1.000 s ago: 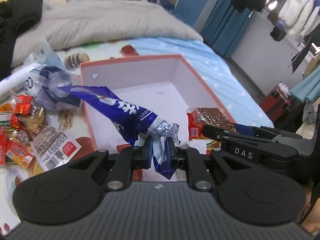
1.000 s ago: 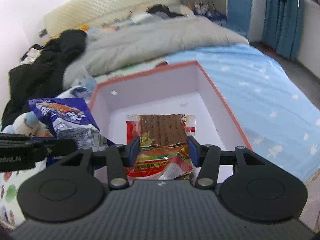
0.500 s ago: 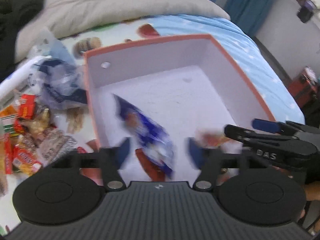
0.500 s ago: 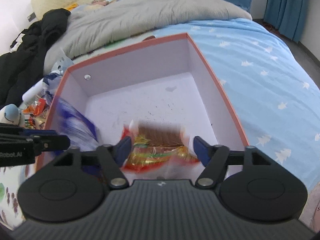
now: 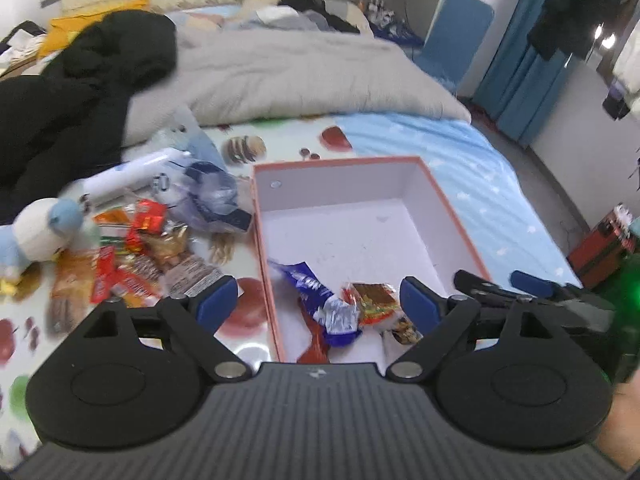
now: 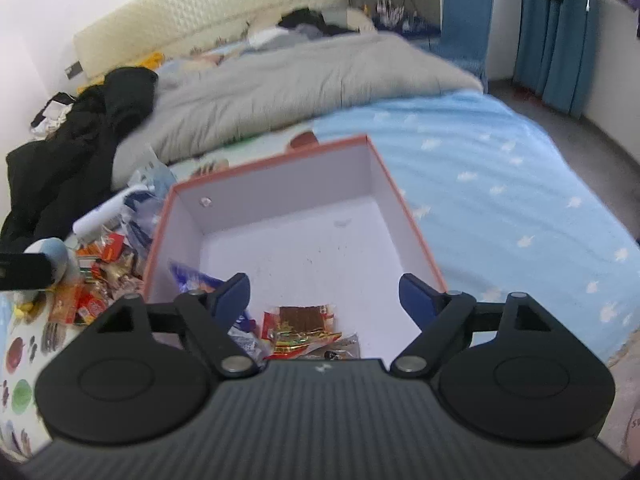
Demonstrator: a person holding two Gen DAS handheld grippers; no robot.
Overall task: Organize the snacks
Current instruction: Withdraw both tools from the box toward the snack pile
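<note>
— Left wrist view: what've you got?
— Your left gripper point(image 5: 318, 306) hangs over the pink-rimmed box point(image 5: 448, 204), jaws wide, holding nothing. Blue snack packet point(image 5: 316, 300) and red wafer packet point(image 5: 376, 304) lie in the box's near end, touching. Loose snack pile point(image 5: 132, 256) sits left of the box.

— Right wrist view?
— Your right gripper point(image 6: 324, 294) is spread wide too, empty, above the same box point(image 6: 404, 208). Wafer packet point(image 6: 306, 326) lies at the box's near wall, blue packet point(image 6: 192, 280) beside it.

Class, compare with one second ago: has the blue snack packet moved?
Yes. The blue snack packet left the left gripper and dropped down into the box, near its left wall.
</note>
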